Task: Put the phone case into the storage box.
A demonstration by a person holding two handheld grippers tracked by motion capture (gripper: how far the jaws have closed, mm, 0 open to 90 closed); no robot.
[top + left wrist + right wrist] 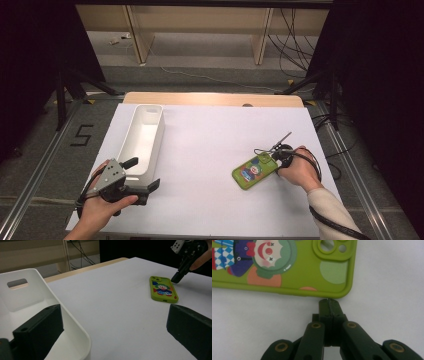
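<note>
High view shows one green phone case (254, 171) lying flat on the white table (210, 150), right of centre, and one white bin (142, 140) at the left. The right claw (274, 161) is pressed together, its tip at the case's edge, nothing held. The left claw (145, 175) stands apart beside the bin's near end.
</note>
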